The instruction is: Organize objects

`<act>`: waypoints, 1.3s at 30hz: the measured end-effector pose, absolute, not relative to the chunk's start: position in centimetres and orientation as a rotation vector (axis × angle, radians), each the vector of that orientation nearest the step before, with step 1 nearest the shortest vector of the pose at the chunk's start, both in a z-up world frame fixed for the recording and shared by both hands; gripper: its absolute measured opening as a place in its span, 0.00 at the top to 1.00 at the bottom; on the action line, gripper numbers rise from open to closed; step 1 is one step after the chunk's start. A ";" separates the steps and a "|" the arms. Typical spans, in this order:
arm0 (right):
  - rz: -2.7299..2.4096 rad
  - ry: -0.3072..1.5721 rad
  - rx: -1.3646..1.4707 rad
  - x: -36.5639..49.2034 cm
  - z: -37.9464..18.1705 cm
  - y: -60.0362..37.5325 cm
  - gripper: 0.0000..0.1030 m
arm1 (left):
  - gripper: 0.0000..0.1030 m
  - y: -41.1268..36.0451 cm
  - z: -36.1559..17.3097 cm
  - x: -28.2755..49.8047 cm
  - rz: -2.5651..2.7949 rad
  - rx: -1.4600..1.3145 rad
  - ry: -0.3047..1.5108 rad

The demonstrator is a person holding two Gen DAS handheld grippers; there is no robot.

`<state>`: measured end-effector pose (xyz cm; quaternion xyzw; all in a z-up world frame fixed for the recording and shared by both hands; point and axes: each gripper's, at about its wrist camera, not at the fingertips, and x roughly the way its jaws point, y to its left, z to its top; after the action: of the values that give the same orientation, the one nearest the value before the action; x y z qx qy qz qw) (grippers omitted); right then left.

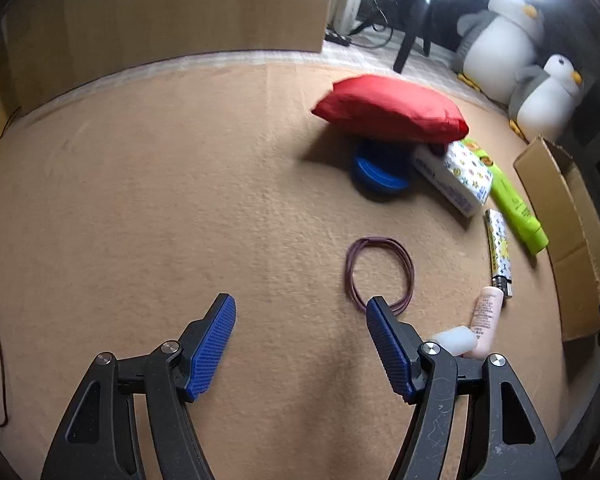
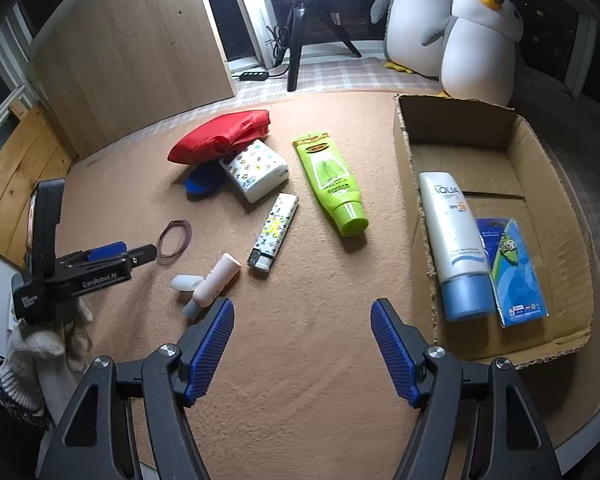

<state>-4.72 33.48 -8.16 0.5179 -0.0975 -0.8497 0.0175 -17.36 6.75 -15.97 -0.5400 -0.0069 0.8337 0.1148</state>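
From the left wrist camera, the left gripper (image 1: 301, 305) has its blue-padded jaws spread wide and nothing between them; it hovers over the tan blanket (image 1: 140, 200). The tip of its right finger overlaps the near edge of the purple rubber band (image 1: 380, 272), though contact cannot be judged. Beyond the rubber band lie a red pouch (image 1: 388, 108) resting on a blue lid (image 1: 376, 174) and a patterned tissue pack (image 1: 456, 178). To the right of the rubber band are a patterned lighter (image 1: 499, 254), a green tube (image 1: 514, 204) and a pink lip balm (image 1: 487, 320) with its translucent cap (image 1: 452, 340) beside it. The cardboard box (image 1: 564, 232) sits further right.

From the right wrist camera, the right gripper (image 2: 302, 307) is likewise wide open and empty above the blanket. The cardboard box (image 2: 416, 216) is just right of it, holding a white sunscreen tube (image 2: 456, 248) and a blue packet (image 2: 516, 276) side by side. The pink lip balm (image 2: 216, 280) lies next to the left finger's tip, the lighter (image 2: 274, 230) and green tube (image 2: 332, 184) further ahead. The left gripper (image 2: 140, 254) appears at the left, near the rubber band (image 2: 175, 238). Two plush penguins (image 2: 452, 28) stand behind the box.
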 end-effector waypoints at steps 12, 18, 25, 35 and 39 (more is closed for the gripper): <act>-2.487 -0.437 1.642 -8.0 -11.5 30.6 0.35 | 0.36 11.7 -15.3 -13.6 2.253 -1.443 0.153; -2.380 -0.570 1.702 -9.4 -14.1 29.4 0.40 | 0.40 12.5 -15.7 -13.0 2.215 -1.438 0.194; -2.323 -0.646 1.752 -10.7 -15.9 28.7 0.54 | 0.44 12.7 -16.2 -13.0 2.190 -1.443 0.218; -2.377 -0.356 1.774 -11.6 -15.2 27.1 0.67 | 0.47 13.5 -16.2 -13.5 2.173 -1.430 0.213; -2.355 -0.327 1.778 -11.3 -14.9 28.0 0.68 | 0.48 14.6 -15.9 -13.3 2.149 -1.403 0.238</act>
<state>-11.32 27.99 -14.95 0.5966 -0.1098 -0.7903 0.0866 -13.27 14.63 -15.95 -0.5229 0.0888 0.8008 0.2782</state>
